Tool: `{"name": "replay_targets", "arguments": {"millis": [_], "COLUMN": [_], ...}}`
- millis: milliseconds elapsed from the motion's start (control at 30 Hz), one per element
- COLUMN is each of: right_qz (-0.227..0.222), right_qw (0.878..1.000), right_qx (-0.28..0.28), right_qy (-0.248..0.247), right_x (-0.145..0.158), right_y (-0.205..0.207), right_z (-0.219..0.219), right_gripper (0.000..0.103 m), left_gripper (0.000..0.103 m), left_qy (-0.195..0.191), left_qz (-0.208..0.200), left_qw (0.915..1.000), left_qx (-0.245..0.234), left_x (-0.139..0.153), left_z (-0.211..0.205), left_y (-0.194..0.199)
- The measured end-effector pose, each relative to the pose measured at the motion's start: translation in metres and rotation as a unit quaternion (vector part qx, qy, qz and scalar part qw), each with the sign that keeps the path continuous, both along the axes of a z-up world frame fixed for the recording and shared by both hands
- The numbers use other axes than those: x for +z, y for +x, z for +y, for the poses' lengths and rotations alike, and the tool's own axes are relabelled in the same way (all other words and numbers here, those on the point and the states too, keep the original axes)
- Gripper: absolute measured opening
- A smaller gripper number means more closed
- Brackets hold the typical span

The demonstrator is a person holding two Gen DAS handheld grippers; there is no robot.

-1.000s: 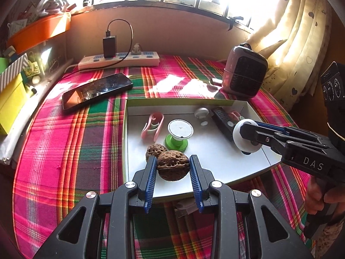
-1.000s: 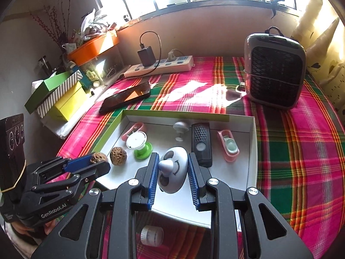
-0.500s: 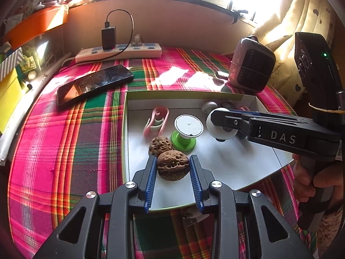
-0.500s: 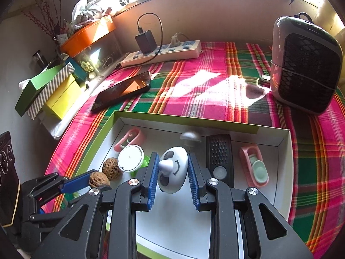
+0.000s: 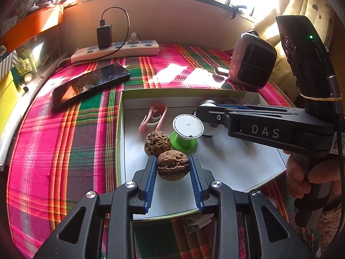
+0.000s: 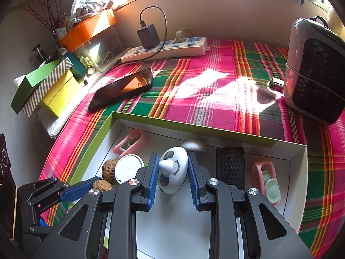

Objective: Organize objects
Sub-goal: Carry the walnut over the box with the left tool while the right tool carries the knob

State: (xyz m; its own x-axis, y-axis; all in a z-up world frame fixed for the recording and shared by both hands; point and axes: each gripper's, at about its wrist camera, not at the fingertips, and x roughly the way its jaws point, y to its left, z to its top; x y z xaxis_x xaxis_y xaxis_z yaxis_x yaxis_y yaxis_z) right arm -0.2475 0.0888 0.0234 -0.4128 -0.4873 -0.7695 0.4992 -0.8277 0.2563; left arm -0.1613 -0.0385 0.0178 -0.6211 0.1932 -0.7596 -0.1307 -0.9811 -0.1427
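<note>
Most items already lie in the white box [image 5: 120, 129] on the counter. The left gripper [image 5: 173, 170] is clamped on a walnut [image 5: 173, 168] at the box's 7 o'clock corner; the right gripper [image 6: 173, 172] squeezes a panda toy [image 6: 173, 170] mid-box (both apparently unplaced). One small white piece lies outside at 6 o'clock.

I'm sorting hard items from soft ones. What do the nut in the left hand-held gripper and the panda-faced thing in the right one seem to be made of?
The walnut: natural woody shell, matte brown, deeply wrinkled. The panda toy: probably smooth plastic, white with a slight sheen and printed black features; rubber can't be excluded.
</note>
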Motion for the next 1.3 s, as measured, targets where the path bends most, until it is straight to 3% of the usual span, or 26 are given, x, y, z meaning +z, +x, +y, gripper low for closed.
{"name": "replay_targets", "arguments": {"millis": [1033, 1300], "right_qz": [0.014, 0.020], "right_qw": [1.000, 1.000], "right_qx": [0.002, 0.005], "right_qy": [0.008, 0.011], "right_x": [0.0005, 0.0037], "right_y": [0.0043, 0.0079], "right_z": [-0.0052, -0.0060], "right_gripper": [0.028, 0.036], "left_gripper": [0.029, 0.030], "left_qy": [-0.001, -0.002], "left_qz": [-0.001, -0.001], "left_qw": [1.0000, 1.0000], "left_qx": [0.000, 0.000], "left_x": [-0.0017, -0.0014], "left_z": [0.0004, 0.0016], "left_y": [0.0005, 0.0021]}}
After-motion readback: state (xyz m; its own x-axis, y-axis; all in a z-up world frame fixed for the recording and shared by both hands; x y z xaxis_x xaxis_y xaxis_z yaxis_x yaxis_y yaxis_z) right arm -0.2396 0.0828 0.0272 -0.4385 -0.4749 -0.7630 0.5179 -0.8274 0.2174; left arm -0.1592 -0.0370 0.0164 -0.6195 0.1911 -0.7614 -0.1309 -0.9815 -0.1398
